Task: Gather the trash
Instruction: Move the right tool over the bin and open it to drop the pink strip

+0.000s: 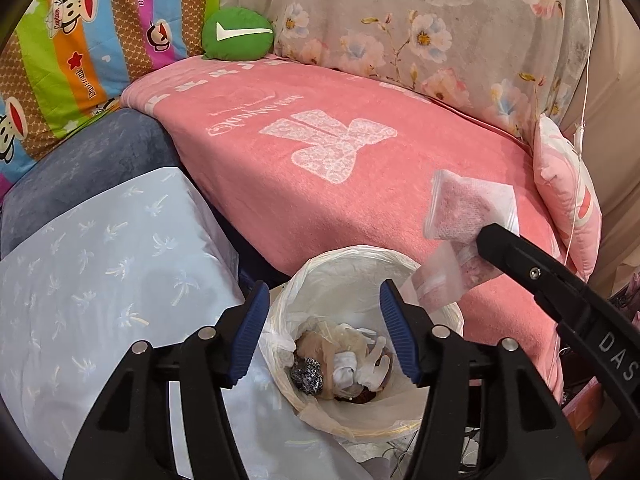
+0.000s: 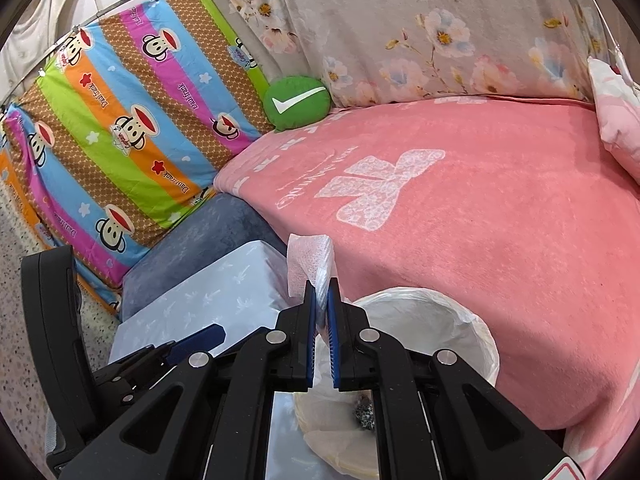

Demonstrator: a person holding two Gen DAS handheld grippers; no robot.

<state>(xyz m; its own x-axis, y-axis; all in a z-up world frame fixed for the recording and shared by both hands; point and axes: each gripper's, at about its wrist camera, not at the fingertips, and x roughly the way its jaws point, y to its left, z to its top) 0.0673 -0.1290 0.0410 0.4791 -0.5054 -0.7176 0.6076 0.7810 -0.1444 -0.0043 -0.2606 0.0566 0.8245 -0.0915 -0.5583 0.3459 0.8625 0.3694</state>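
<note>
At the far left a striped monkey-print quilt (image 1: 72, 60) hangs behind a blue-grey cushion (image 1: 80, 168), with a pale blue cloth with palm motifs (image 1: 100, 272) draped below it. A round green pillow with a white tick (image 1: 237, 34) sits at the back edge of the pink blanket (image 1: 320, 168) that covers the seat.

The left gripper (image 1: 322, 332) hangs directly above the waste bin (image 1: 436, 412), its blue-padded jaws standing apart with nothing between them. The bin is lined with a white plastic bag and already holds crumpled wrappers, tissues and a dark speckled scrap (image 1: 306, 374).

To the right, the right gripper (image 2: 321, 300) has its jaws pressed together on a clear zip bag with a white tissue (image 2: 310, 264) inside. In the left wrist view that bag (image 1: 464, 208) sticks up from the gripper's black tip, held in the air just beyond the bin's right rim, over the blanket's front edge.

Behind the blanket hangs a grey floral cloth (image 1: 420, 32), and a pink pillow (image 1: 568, 196) leans at the far right.
</note>
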